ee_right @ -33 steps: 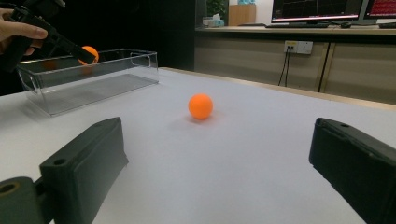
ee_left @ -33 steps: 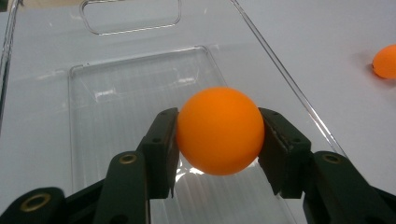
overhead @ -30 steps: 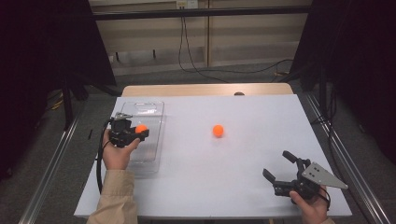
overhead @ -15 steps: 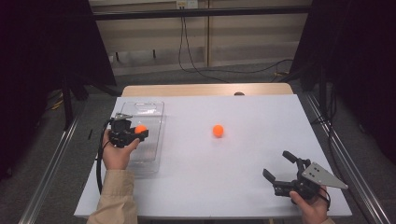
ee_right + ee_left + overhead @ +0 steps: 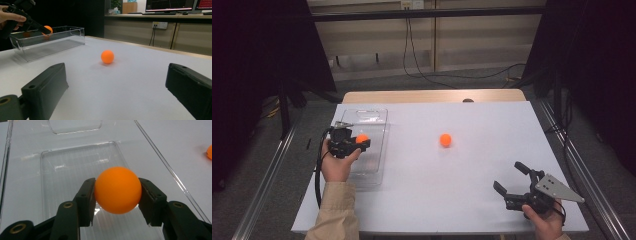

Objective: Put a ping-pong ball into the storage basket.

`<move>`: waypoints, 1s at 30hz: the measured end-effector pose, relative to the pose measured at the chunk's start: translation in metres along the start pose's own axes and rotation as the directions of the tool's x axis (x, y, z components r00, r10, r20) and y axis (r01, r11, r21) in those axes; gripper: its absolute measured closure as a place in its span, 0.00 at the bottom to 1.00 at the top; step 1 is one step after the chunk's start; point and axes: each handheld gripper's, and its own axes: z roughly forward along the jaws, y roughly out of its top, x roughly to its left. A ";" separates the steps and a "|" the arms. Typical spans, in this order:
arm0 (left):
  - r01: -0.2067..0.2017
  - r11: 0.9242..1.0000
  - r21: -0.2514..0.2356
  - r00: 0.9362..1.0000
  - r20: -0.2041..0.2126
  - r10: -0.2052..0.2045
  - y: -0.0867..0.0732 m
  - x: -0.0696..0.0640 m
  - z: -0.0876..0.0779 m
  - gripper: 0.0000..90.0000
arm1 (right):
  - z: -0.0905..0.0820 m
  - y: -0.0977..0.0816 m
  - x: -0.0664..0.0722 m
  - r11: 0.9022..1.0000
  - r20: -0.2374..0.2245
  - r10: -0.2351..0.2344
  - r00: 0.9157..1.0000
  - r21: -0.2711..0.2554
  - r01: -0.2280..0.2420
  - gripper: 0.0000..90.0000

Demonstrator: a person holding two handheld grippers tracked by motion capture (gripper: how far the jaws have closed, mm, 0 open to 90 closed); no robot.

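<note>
An orange ball (image 5: 117, 190) sits pinched between the two black jaws of my left gripper (image 5: 360, 142), which is shut on it and holds it over the clear plastic tray (image 5: 377, 150) at the table's left. The held ball (image 5: 361, 138) also appears in the right gripper view (image 5: 47, 29), above the tray's rim (image 5: 62, 33). A second orange ball (image 5: 445, 140) lies loose on the white table (image 5: 472, 175) near its middle, seen too in the right gripper view (image 5: 107, 56). My right gripper (image 5: 511, 181) rests near the front right edge, jaws wide open with nothing between them.
The tray (image 5: 75, 152) is see-through with a flat floor and low walls. A wooden strip (image 5: 432, 96) borders the table's far edge. Dark curtains and metal rails flank both sides. Cables trail on the floor behind the table.
</note>
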 end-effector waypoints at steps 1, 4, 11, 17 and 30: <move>0.004 1.000 -0.004 1.000 0.003 -0.004 0.000 0.000 0.000 0.56 | 0.000 0.000 0.000 1.000 0.000 0.000 1.000 0.000 0.000 0.04; 0.012 1.000 -0.010 1.000 0.014 -0.012 -0.001 0.001 -0.001 0.54 | 0.000 0.000 0.000 1.000 0.000 0.000 1.000 0.000 0.000 0.03; 0.019 0.999 -0.033 0.999 0.030 -0.018 -0.001 0.000 -0.003 0.47 | 0.000 0.000 0.000 1.000 0.001 0.000 1.000 -0.002 0.000 0.04; 0.013 0.998 -0.058 0.999 0.050 -0.010 -0.001 -0.002 -0.007 0.42 | 0.000 0.000 0.000 1.000 0.001 -0.001 1.000 -0.002 0.001 0.04; -0.004 0.994 -0.109 0.992 0.127 0.018 0.003 -0.013 -0.019 0.27 | 0.001 0.000 0.001 1.000 -0.003 -0.003 1.000 -0.002 0.003 0.04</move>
